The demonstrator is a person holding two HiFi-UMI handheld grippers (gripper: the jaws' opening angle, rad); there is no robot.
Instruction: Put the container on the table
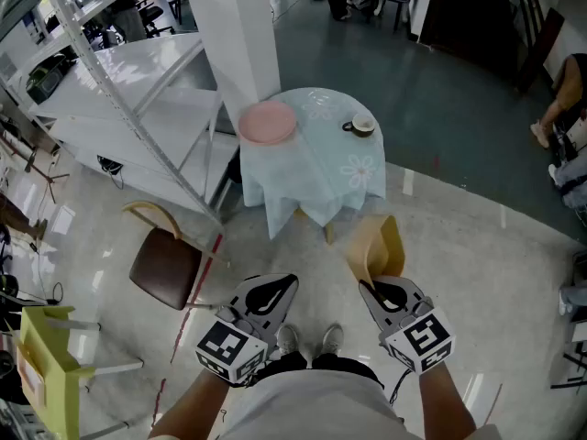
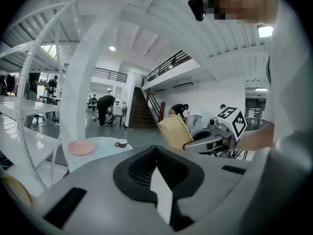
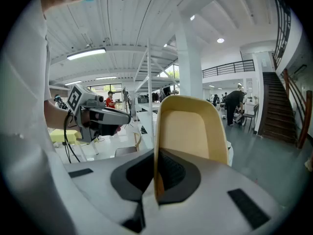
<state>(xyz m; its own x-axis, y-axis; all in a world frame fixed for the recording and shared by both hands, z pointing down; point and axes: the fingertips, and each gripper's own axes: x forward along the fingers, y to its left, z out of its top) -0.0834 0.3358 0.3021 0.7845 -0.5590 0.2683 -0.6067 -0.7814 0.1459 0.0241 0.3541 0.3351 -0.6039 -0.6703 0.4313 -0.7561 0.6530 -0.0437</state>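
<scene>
A tan container with a rounded rim is held edge-on in my right gripper, whose jaws are shut on its wall; in the right gripper view the container rises upright from the jaws. The round table with a pale blue cloth stands ahead of me, a little beyond the container. My left gripper is shut with nothing in it, held low in front of my body. From the left gripper view I see the table, the container and the right gripper to its right.
On the table sit a pink plate and a dark cup on a saucer. A white pillar and white shelving stand left of the table. A brown chair and a yellow-green stool are at my left.
</scene>
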